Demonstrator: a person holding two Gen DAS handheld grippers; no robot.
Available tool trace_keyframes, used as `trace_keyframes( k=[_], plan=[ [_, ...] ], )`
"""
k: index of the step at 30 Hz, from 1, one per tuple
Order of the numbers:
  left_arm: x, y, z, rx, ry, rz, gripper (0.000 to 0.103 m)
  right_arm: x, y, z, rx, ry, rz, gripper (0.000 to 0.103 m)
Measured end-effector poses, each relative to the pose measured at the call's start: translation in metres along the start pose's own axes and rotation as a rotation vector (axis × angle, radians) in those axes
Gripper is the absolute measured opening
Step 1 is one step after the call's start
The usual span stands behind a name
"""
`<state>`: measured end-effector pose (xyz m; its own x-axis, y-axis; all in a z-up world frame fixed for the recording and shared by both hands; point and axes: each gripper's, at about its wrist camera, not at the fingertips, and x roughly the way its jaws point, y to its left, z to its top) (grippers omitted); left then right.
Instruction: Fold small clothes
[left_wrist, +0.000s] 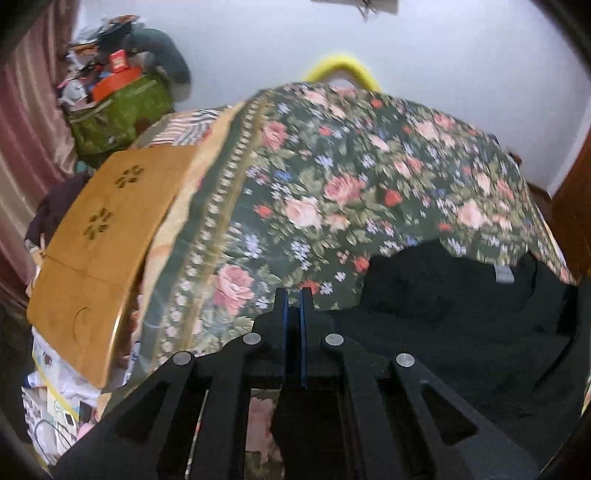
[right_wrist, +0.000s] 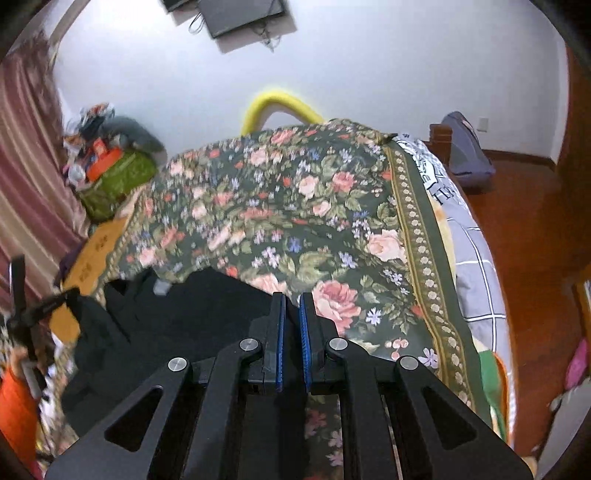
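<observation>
A floral cover (left_wrist: 332, 177) spreads across the bed (right_wrist: 476, 266), its gold border running down both long edges. On its near part lies a black garment (left_wrist: 461, 332), rumpled, with a small grey label (left_wrist: 504, 274) at its far edge; in the right wrist view the same garment sits to the left, and a fold of it rises toward the left gripper (right_wrist: 55, 301) at the frame's edge, though whether that gripper grips it is too blurred to tell. A wooden board (left_wrist: 99, 251) with 2 flower cut-outs lies beside the bed. A green bag (left_wrist: 118, 114) stands near the wall.

In its own view the left gripper (left_wrist: 294, 295) has jaws almost together, a thin gap between the blue pads, nothing visible in it. The right gripper (right_wrist: 291, 301) has jaws slightly apart, empty, over the garment's edge.
</observation>
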<state>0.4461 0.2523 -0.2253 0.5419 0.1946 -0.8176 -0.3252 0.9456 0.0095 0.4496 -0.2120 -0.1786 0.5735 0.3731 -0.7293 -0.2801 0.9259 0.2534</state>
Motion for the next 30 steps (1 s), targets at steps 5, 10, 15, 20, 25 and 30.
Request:
trace_keyframes(
  k=[5,10,15,20,25,30],
  plan=[
    [-0.008,-0.009,-0.005,0.039,-0.013,-0.026,0.051,-0.002,0.005,-0.008,-0.070,0.049,-0.008,0.025],
    [-0.034,-0.010,-0.015,0.082,-0.021,-0.026,0.061,-0.016,0.016,-0.018,-0.148,0.034,-0.043,0.062],
    [-0.049,-0.019,-0.039,0.147,0.016,-0.055,0.071,-0.021,0.026,-0.030,-0.167,0.073,0.000,0.075],
    [-0.041,-0.036,-0.058,0.214,0.063,-0.039,0.073,-0.003,0.050,-0.048,-0.255,0.145,-0.026,0.082],
    [-0.021,-0.045,-0.063,0.258,0.076,-0.014,0.079,0.026,0.067,-0.062,-0.335,0.199,-0.084,0.082],
    [-0.002,-0.055,-0.049,0.273,0.085,-0.025,0.080,0.043,0.071,-0.049,-0.325,0.173,-0.095,0.082]
  ],
)
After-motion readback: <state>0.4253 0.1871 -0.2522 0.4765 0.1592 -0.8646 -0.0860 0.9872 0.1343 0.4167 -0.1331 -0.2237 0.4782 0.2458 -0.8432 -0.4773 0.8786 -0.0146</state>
